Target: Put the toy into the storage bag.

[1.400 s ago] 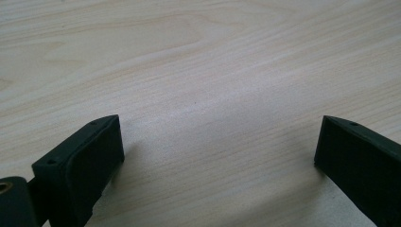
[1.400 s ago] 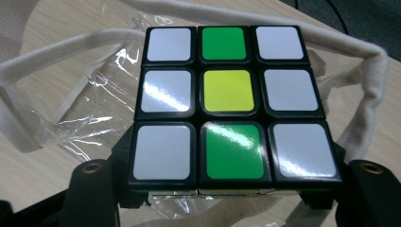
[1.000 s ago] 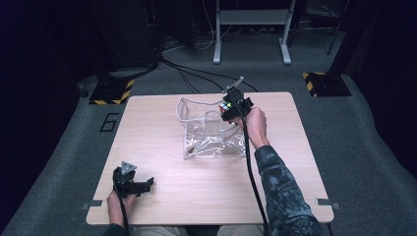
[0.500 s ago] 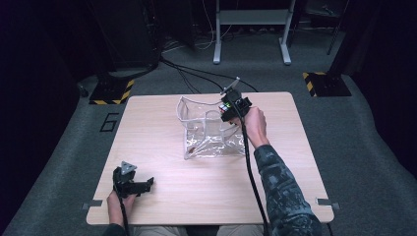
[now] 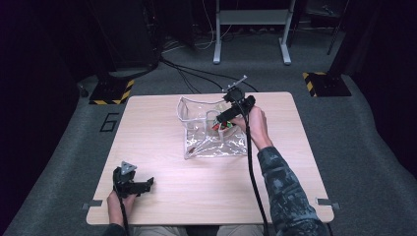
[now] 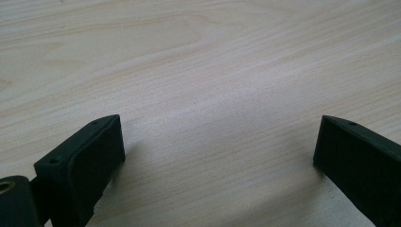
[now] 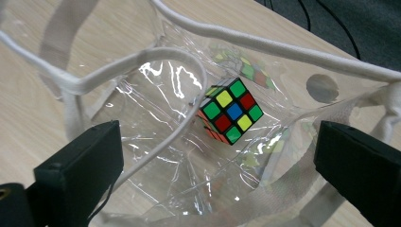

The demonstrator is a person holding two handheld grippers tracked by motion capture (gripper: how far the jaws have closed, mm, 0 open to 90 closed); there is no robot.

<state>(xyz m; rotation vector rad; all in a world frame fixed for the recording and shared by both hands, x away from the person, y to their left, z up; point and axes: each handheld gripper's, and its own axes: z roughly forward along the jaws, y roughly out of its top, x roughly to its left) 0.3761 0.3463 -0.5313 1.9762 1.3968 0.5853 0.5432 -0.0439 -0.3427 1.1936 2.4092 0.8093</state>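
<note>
The right gripper (image 7: 220,156), jaws just opened wide with nothing between them, hangs over the clear plastic tote bag (image 5: 211,135); the Rubik's cube (image 7: 229,111) lies loose on the bag's floor, evidently released. The left gripper (image 5: 140,186) rests idle, jaws wide, on the pale wooden table (image 5: 157,128). Grey carpet, dark room.

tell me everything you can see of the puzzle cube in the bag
The puzzle cube is a small three-by-three cube with black edges and mixed stickers: green, yellow, red, blue and orange. It lies tilted inside the clear plastic bag, on the bag's see-through bottom, one scrambled face turned up. The right gripper hangs above it with jaws wide apart, not touching it. A white handle arcs beside it.
</note>
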